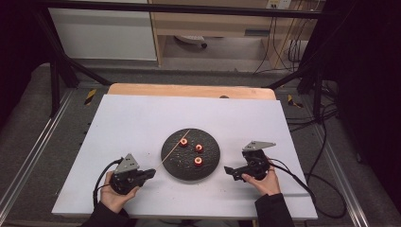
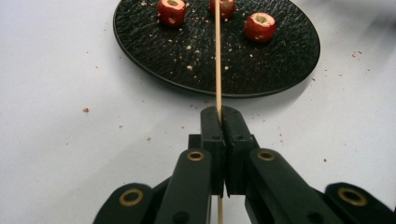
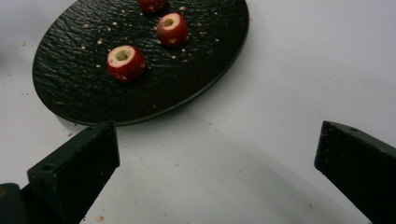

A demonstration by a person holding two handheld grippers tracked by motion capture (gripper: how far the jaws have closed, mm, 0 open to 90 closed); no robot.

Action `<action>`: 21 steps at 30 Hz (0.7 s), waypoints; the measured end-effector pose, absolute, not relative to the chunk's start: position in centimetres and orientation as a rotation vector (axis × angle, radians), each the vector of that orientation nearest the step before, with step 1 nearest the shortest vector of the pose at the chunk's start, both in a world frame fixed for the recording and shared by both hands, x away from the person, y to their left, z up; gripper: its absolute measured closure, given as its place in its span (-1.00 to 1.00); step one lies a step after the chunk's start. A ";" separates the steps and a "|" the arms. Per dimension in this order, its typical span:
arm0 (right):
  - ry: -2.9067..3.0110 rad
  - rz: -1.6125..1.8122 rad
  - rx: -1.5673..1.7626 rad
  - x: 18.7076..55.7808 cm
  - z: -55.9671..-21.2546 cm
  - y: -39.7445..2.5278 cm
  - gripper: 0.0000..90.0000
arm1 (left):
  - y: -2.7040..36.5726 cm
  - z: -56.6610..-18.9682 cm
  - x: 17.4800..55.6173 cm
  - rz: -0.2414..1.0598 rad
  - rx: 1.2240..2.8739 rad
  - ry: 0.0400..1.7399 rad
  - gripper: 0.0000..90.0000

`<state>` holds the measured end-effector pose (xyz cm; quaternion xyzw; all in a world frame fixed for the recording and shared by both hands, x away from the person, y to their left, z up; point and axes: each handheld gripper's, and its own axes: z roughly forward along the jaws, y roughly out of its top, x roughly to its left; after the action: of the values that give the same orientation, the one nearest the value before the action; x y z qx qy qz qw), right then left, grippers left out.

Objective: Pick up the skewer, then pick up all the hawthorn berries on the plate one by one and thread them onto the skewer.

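The left claw (image 2: 219,116) is clamping the skewer (image 2: 217,56), which is pointing across the plate (image 2: 140,51) between the fruit pieces (image 2: 260,26); the right claw (image 3: 215,154) is gaping wide and empty beside the plate.

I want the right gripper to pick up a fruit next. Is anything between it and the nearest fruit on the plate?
Nothing visible. The right gripper, jaws wide open, faces the plate across bare table. The nearest fruit sits apart from the other two, and the skewer lies on the far side, held by the left gripper.
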<state>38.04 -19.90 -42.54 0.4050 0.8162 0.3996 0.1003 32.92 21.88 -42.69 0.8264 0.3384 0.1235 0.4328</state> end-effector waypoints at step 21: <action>2.549 1.058 1.089 40.7 -39.7 -12.6 -0.92 | 22.3 -43.2 32.8 0.310 2.049 0.844 0.97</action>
<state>40.72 -12.55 -39.66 0.3657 0.8558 0.3553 0.0872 32.76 22.32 -43.18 0.8237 0.3394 0.1245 0.4368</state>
